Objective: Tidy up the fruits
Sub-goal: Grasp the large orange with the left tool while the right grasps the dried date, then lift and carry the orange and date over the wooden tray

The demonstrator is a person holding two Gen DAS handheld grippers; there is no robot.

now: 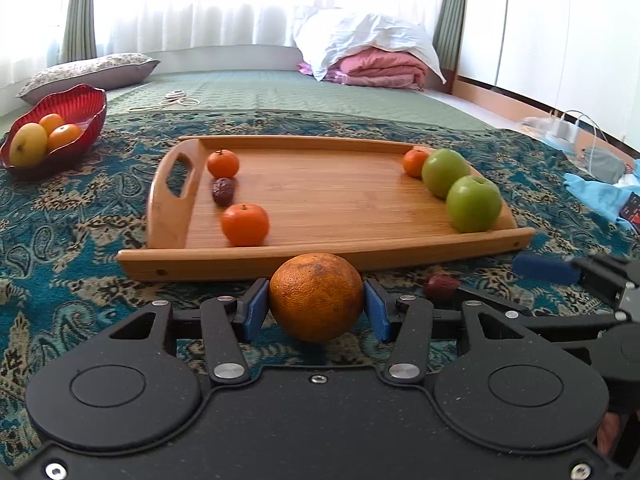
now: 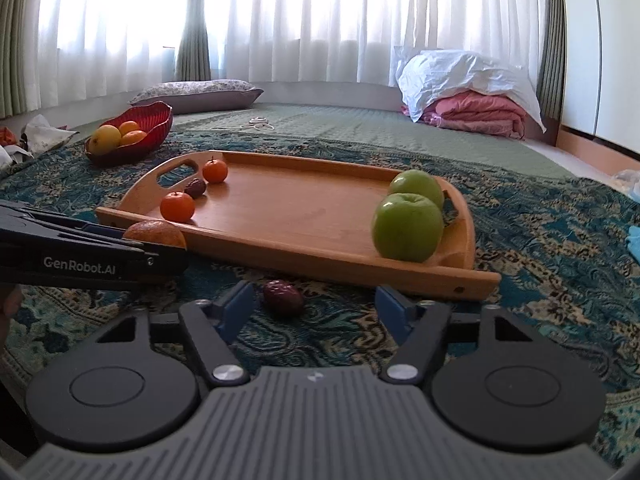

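Note:
My left gripper (image 1: 316,310) is shut on a large mottled orange (image 1: 316,296), just in front of the wooden tray (image 1: 320,256). The orange also shows in the right wrist view (image 2: 158,232). The tray holds three small tangerines (image 1: 245,224), a dark red date (image 1: 223,191) and two green apples (image 1: 473,203). My right gripper (image 2: 314,312) is open above the patterned cloth, with a second red date (image 2: 283,297) lying between its fingers, nearer the left one. That date also shows in the left wrist view (image 1: 440,286).
A red bowl (image 1: 80,100) with a yellow fruit and two oranges stands at the far left. A pillow (image 1: 92,72), folded bedding (image 1: 376,60), a charger with cables (image 1: 568,128) and blue cloth (image 1: 600,196) lie around the patterned cloth.

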